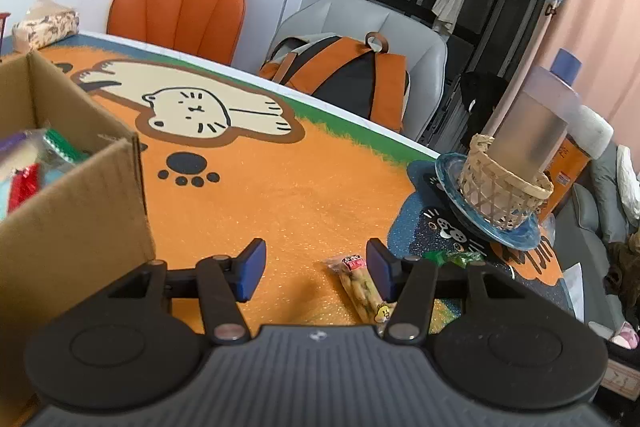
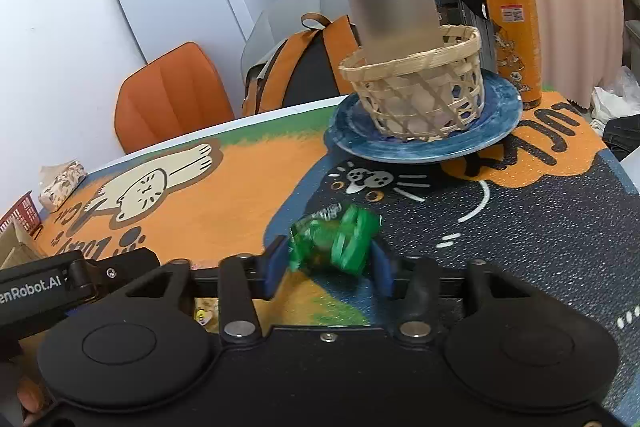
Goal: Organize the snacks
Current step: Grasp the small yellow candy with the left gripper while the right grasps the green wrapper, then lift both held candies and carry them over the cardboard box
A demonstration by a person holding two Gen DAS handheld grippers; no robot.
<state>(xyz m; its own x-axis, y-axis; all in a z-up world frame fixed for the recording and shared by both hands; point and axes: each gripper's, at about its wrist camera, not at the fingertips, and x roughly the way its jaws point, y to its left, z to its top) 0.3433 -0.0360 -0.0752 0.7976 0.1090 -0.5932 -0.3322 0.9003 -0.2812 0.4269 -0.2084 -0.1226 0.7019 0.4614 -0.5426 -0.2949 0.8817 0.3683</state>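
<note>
Between the right claw's (image 2: 330, 265) pads sits a gripped, crinkled green snack packet (image 2: 336, 241).

Both cams low over the surface (image 1: 280, 195), looking forward along each tool. Left view: box (image 1: 72, 195) at 9 o'clock. Shared: basket (image 1: 500, 195) (image 2: 424, 87) on plate (image 1: 516, 235) (image 2: 424, 147), much nearer in right view.

A long clear snack packet (image 1: 362, 285) with beige sticks, a red label and a yellow sticker is laid flat on the orange mat. A crinkled green-wrapped snack (image 2: 336, 239) is seen, slightly blurred, over the mat's dark part. More wrapped snacks (image 1: 28, 163) are kept inside the open cardboard box (image 1: 80, 195).
</note>
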